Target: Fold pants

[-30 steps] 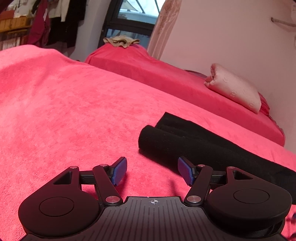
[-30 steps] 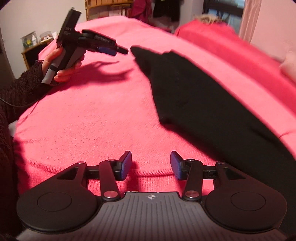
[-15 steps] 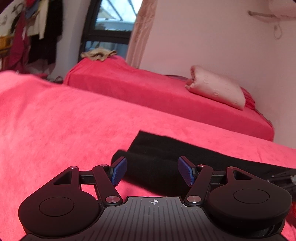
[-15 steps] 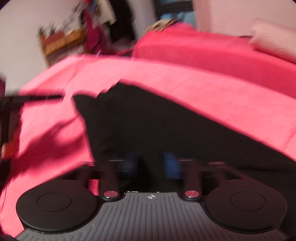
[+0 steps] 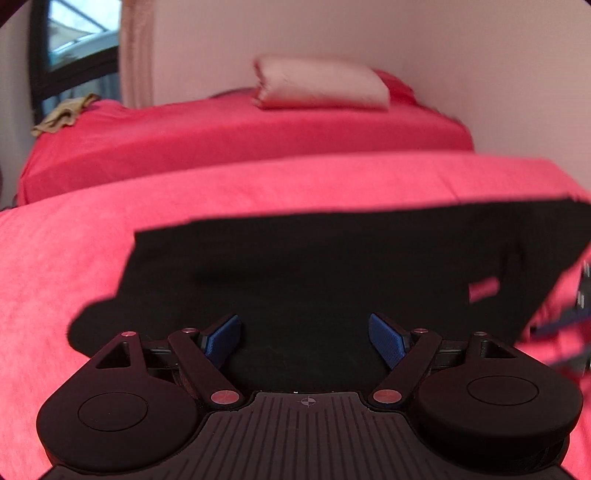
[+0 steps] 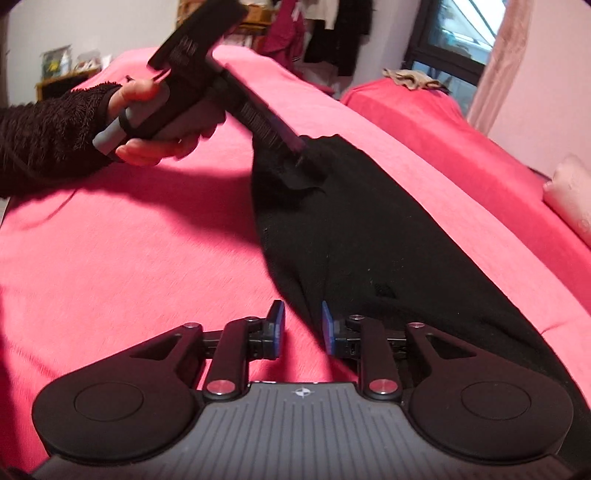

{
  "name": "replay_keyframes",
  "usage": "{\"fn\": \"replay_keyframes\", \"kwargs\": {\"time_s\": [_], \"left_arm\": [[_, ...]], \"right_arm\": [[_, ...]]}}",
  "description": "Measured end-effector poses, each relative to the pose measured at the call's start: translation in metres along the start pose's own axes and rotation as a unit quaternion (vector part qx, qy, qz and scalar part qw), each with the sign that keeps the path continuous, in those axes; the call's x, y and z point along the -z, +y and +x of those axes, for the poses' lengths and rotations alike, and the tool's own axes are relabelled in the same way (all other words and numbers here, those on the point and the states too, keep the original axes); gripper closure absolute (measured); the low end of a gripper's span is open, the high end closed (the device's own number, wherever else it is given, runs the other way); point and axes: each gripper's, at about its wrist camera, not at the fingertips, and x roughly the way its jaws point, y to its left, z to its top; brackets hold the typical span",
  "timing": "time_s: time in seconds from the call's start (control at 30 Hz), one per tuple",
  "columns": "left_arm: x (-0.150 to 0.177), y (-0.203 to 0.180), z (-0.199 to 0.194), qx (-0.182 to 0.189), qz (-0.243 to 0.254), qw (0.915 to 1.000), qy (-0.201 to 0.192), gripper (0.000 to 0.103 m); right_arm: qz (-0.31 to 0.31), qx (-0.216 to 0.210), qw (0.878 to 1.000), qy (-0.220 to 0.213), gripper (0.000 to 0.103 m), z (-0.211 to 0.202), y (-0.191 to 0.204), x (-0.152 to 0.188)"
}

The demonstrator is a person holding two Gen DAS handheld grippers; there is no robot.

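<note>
Black pants (image 6: 369, 229) lie lengthwise on the red bed cover (image 6: 129, 240), folded into a long strip. In the left wrist view my left gripper (image 5: 304, 332) is open, its blue pads wide apart just above the pants (image 5: 332, 266) at one end. The right wrist view shows a hand (image 6: 147, 147) holding the left gripper (image 6: 301, 149) with its tips at the pants' far end. My right gripper (image 6: 300, 321) sits low at the pants' near side edge. Its jaws are narrow and opening, with the cloth's edge in the gap and the pads not pressing it.
A second bed with a red cover (image 5: 221, 140) stands behind, against the wall, bearing a pink pillow (image 5: 321, 83) and a beige cloth (image 5: 62, 114). A dark window (image 6: 447, 48) and hanging clothes (image 6: 332, 33) are at the back. Bare red cover lies left of the pants.
My left gripper has moved from beside the pants' rolled end to over the cloth, and the view has rolled. My right gripper's jaws have narrowed and now straddle the pants' side edge.
</note>
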Motion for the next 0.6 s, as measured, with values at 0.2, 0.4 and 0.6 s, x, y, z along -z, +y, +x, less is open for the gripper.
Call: {"fn": "replay_keyframes", "kwargs": {"time_s": [0.2,0.4,0.6], "left_arm": [[0.021,-0.001,-0.019,0.005,0.034,0.9994,0.000,0.000],[0.023,0.005,-0.018,0.016,0.018,0.9997,0.002,0.000],[0.021,0.011,-0.013,0.027,0.012,0.9995,0.006,0.000]], "right_arm": [[0.037,0.021,0.998,-0.040,0.048,-0.016,-0.029,-0.009],[0.073,0.036,0.996,-0.044,0.028,0.010,-0.082,-0.030],[0.178,-0.061,0.982,0.001,0.025,0.051,-0.134,-0.027]]}}
